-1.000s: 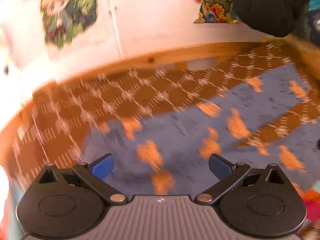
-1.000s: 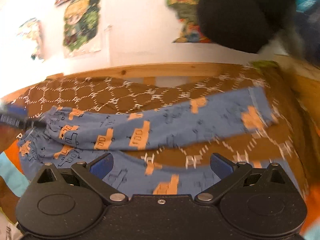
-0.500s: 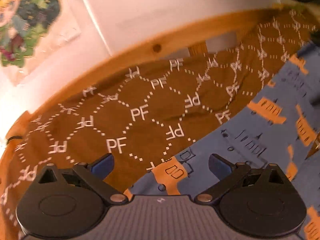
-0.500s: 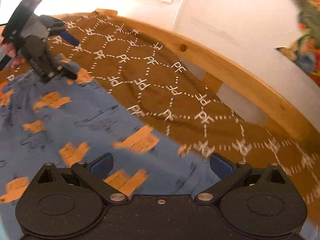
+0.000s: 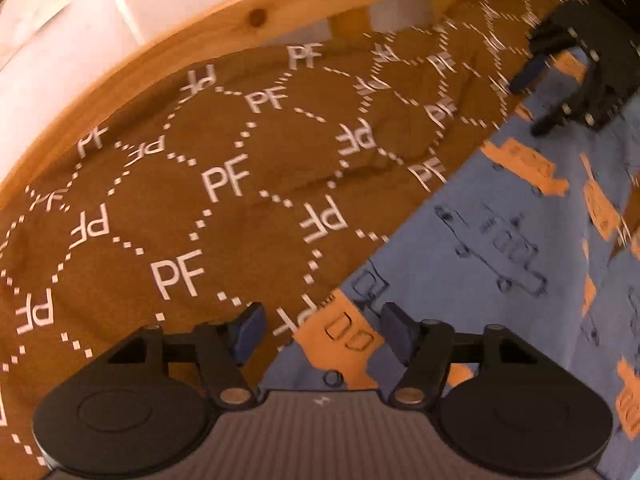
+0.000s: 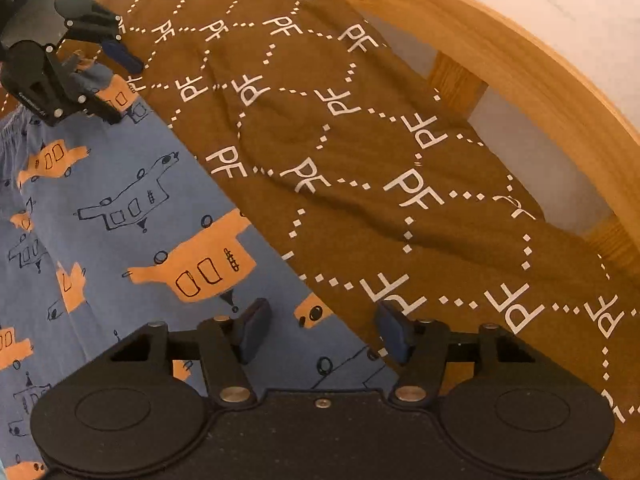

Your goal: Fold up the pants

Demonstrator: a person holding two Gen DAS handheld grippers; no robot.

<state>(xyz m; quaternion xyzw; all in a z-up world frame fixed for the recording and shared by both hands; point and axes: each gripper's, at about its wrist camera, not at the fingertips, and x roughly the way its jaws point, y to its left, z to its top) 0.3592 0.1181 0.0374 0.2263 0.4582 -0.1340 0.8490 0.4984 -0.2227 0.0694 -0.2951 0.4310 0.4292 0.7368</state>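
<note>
Left wrist: tongs (image 5: 320, 334) parted over pants (image 5: 500, 248).

A bedroom: patterned bedspread (image 5: 224, 208) within a wooden bed frame (image 6: 520, 60)

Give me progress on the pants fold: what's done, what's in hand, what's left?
Done: blue pants lie spread on the brown bedspread; no fold visible.
In hand: nothing gripped. The left hand-held gripper and right hand-held gripper are both open, each straddling the same long edge of the pants.
Left: close on that edge, then every fold.

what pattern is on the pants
Blue pants printed with orange blocky vehicle shapes and dark outline drawings; clearest in the right wrist view.
</note>
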